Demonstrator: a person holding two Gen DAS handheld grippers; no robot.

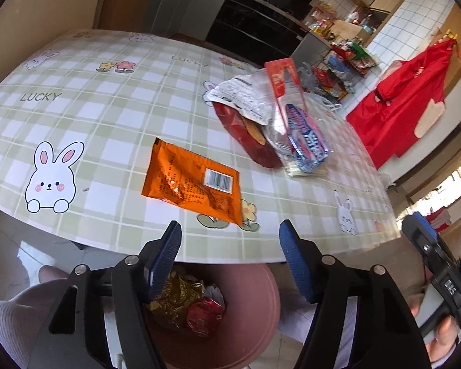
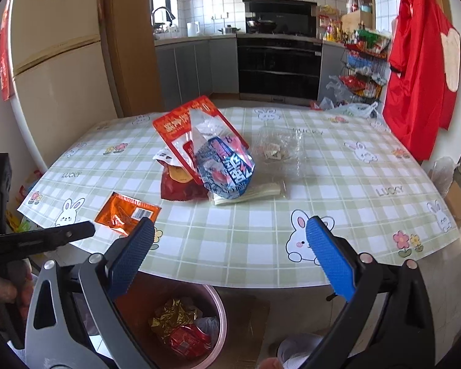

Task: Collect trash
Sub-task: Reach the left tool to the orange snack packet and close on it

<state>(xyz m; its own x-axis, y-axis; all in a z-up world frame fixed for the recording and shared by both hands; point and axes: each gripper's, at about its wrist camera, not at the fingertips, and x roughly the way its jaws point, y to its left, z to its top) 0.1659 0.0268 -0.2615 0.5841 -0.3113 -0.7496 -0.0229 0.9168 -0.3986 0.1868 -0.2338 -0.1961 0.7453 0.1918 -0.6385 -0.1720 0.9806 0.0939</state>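
From my left wrist camera, the left gripper (image 1: 230, 236) hangs over the near edge of the table (image 1: 113, 113), its blue-padded fingers (image 1: 166, 255) standing apart with nothing between them. Just ahead of the fingertips the orange wrapper (image 1: 193, 181) lies flat on the checked cloth, barcode side up, close to the table edge and touched by neither finger. Farther back and to the right sits a heap of wrappers: a dark red bag (image 1: 246, 135) lying under a crumpled white-printed one, with a tall red-and-clear packet (image 1: 284, 86) leaning up over a blue-and-white wrapper (image 1: 307, 141). Below the table edge, between my gripper's arms, I look down into the pink bin (image 1: 261, 301), which holds a gold foil wrapper (image 1: 175, 301) and a red one (image 1: 204, 315) beside it. At the right edge I can see the right gripper's body and the hand that holds it. From my right wrist camera, the right gripper (image 2: 230, 230) also sits at the near table edge, its fingers (image 2: 329, 258) wide apart and empty. The orange wrapper (image 2: 127, 213) lies left of them, just beyond the left fingertip, and the heap with the blue-and-white wrapper (image 2: 227, 169) stands in the middle of the table (image 2: 338, 184), with a clear plastic bag (image 2: 279, 147) just right of it. The bin (image 2: 221, 316) is directly below, the gold and red wrappers inside. The left gripper's dark finger (image 2: 46, 236) reaches in from the left.
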